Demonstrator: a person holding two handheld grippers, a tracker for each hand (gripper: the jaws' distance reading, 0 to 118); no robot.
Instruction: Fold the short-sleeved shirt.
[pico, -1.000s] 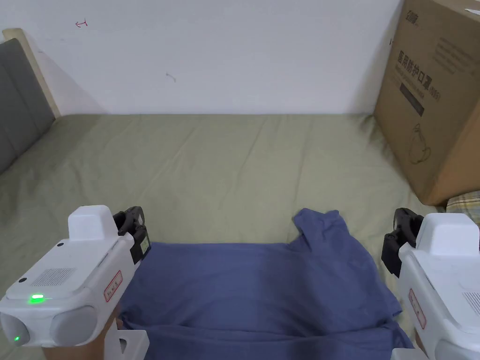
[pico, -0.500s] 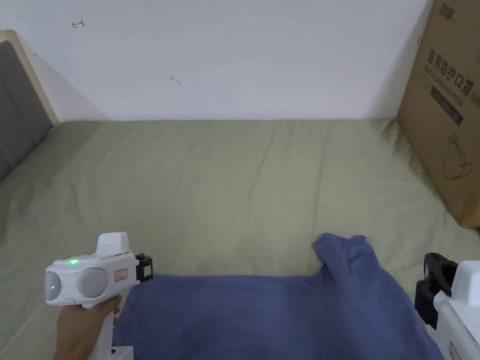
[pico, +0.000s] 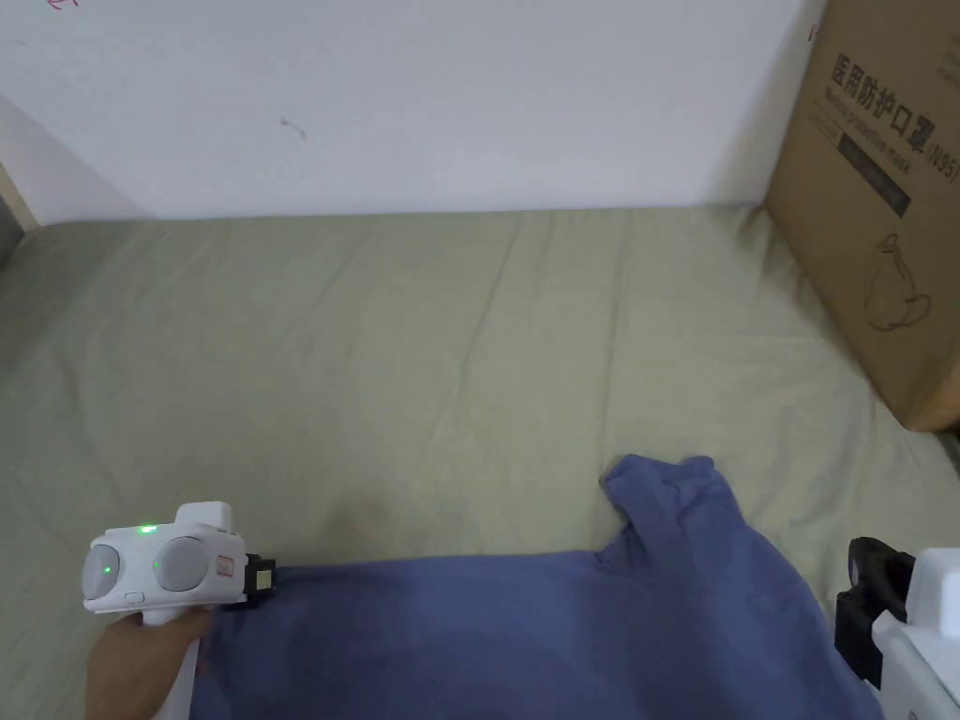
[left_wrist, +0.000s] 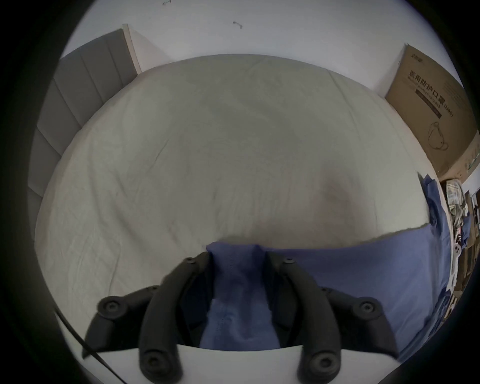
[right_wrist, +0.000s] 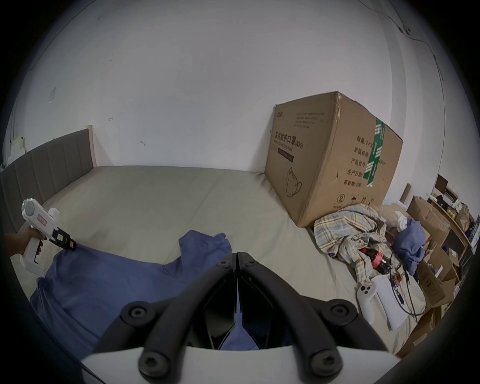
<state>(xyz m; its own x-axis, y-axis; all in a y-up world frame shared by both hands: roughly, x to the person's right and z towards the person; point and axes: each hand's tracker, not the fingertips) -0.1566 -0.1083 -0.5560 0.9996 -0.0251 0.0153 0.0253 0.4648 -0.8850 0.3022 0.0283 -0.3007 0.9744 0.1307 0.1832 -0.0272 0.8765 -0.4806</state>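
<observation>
- Since the earlier frames, the left gripper has dropped lower and further out to the left, and now sits at the far left corner of the blue short-sleeved cotton shirt; part of that shift is the head camera's own.
- Left gripper: in its own view a band of blue cloth runs up between the two black jaws, which stand apart on either side of it. Whether both jaws press on the cloth cannot be told.
- Right gripper: its jaws are pressed together tip to tip, with blue cloth showing below them. No cloth shows between the tips. In the head view its white body sits at the shirt's right side.
- Shirt condition: it lies spread and mostly flat on the olive-green bed sheet, at the sheet's near edge. One sleeve stands up crumpled at the shirt's far right, on the side of the large brown cardboard box. The far edge runs fairly straight from the left gripper to that sleeve.
- Step in hand, by judgement: the shirt is being laid out and squared; no fold is made yet.
- Next move, by judgement: the right gripper must open and flatten or take the raised sleeve, so both far corners are held level before folding.
</observation>
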